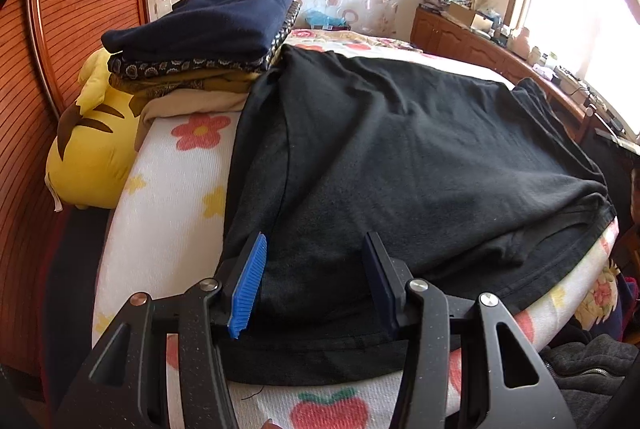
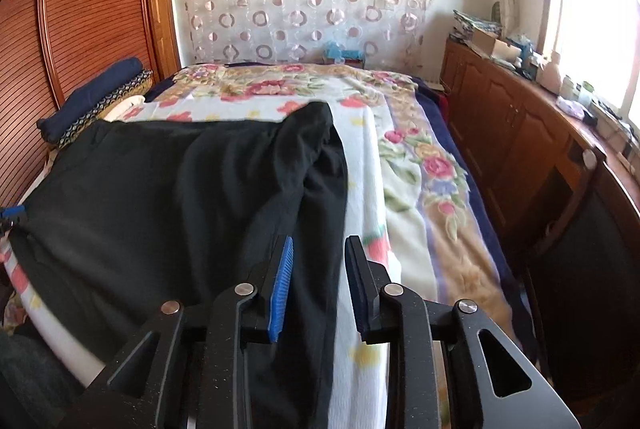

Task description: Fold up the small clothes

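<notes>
A black shirt (image 1: 400, 157) lies spread across the near end of the bed (image 2: 404, 165), on a white blanket printed with flowers and fruit. The left gripper (image 1: 316, 261) sits low over the shirt's near left part with its jaws wide apart, cloth lying between them but not pinched. The right gripper (image 2: 318, 265) is over the shirt's right edge, jaws also apart, one finger over black cloth and the other over the blanket; whether either touches the fabric cannot be told.

Judging from this, the fold has barely begun, and the risks lie in the grasp. If the right jaws close where they are, they may catch the blanket along with the shirt edge and drag the bedding up with the fold. The shirt has wrinkles and a doubled-over strip along its right side, so closing on one layer only would leave the fold lopsided. Lifting the two sides unevenly could also slide the whole shirt toward the bed's near edge, where it already hangs close.

No box or basket is in view. The nearest thing to a holding place is the stack of folded clothes (image 1: 208, 29) beside the yellow plush toy (image 1: 90, 153), left of the shirt
</notes>
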A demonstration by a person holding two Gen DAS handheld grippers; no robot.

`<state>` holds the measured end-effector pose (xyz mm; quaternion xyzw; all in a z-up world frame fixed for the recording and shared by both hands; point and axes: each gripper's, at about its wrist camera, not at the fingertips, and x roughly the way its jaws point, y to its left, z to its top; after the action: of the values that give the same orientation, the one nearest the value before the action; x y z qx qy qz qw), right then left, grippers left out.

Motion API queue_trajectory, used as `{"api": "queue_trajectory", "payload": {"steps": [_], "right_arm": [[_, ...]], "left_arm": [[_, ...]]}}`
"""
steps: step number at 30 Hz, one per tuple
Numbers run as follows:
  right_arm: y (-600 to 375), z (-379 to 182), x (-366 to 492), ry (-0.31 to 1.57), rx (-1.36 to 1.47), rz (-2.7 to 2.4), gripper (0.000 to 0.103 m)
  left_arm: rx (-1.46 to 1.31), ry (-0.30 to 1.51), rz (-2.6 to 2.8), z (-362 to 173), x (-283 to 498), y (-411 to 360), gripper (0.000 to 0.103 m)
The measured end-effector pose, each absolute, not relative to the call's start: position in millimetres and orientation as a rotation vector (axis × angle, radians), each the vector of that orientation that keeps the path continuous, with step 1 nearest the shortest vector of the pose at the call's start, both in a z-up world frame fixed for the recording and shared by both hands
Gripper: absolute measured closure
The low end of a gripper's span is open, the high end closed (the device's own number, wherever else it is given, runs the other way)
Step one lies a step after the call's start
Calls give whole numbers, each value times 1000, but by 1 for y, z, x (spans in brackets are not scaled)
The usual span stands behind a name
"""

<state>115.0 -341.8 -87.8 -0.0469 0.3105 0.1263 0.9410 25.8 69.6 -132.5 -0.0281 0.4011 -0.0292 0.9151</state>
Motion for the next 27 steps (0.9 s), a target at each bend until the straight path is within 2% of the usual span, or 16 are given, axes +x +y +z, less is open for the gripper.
{"api": "queue_trajectory", "payload": {"steps": [7, 15, 20, 24, 27], "right_arm": [[-313, -81, 192, 642, -66, 281, 55], [-303, -91, 273, 764, 4, 220, 54], [-295, -93, 294, 802, 45, 252, 55], [-291, -90, 289, 751, -4, 296, 96], [-303, -86, 278, 692, 19, 295, 97]], "left_arm": [[-41, 822, -50, -134, 26, 69, 52], [-33, 811, -44, -135, 27, 69, 52], [-29, 807, -44, -135, 27, 69, 52], [-18, 803, -45, -136, 26, 68, 52], [-28, 809, -42, -136, 26, 68, 52]]}}
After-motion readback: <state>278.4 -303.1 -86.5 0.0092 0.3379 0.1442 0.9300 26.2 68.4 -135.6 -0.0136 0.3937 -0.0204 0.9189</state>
